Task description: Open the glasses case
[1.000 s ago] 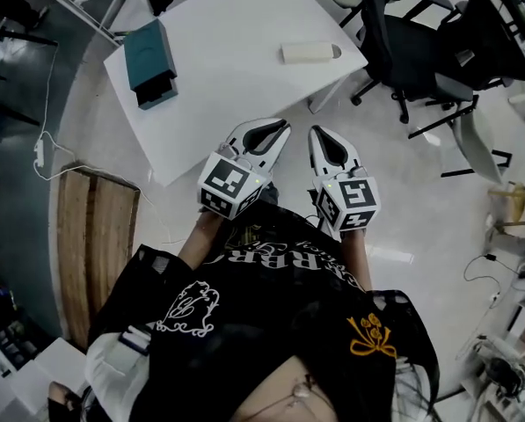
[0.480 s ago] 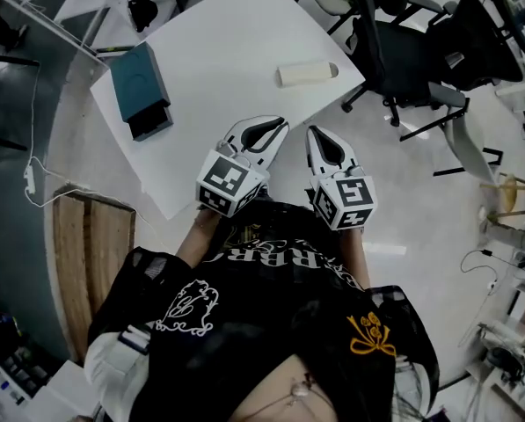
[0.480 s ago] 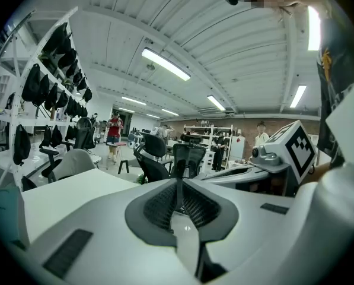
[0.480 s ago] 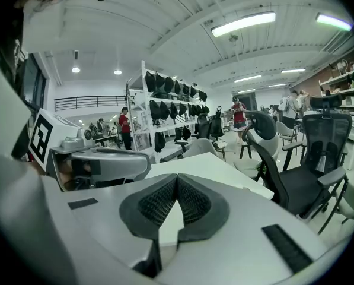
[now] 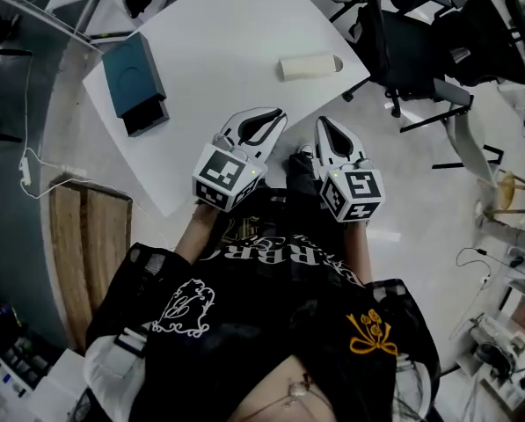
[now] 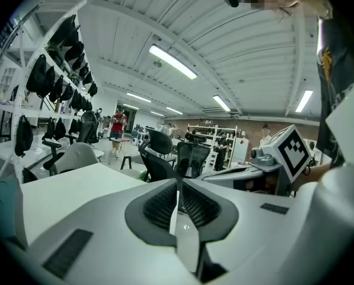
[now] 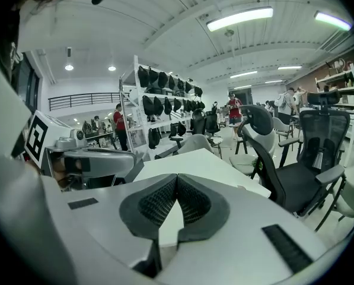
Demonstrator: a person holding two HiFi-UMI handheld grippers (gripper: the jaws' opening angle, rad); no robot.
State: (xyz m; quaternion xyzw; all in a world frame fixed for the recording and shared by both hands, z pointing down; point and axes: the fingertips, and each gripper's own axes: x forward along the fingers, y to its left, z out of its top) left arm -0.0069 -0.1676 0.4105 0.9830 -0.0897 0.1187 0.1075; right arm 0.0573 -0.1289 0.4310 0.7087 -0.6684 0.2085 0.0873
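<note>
A cream, oblong glasses case (image 5: 308, 66) lies closed near the right corner of the white table (image 5: 227, 33). My left gripper (image 5: 278, 113) is shut and empty, its tips over the table's near edge, below and left of the case. Beside it my right gripper (image 5: 323, 123) is also shut and empty, just off the table edge, below the case. In the left gripper view the left gripper (image 6: 178, 181) shows its jaws meeting. In the right gripper view the right gripper (image 7: 177, 177) is closed, with the table (image 7: 194, 162) ahead.
A teal box (image 5: 132, 70) with a dark drawer sits on the table's left side. Black office chairs (image 5: 420, 47) stand right of the table. A wooden board (image 5: 91, 244) and a white cable (image 5: 29, 161) lie on the floor at the left.
Both grippers have moved forward towards the table, staying shut. The left gripper's tips now reach over the near edge. The case has not moved.
</note>
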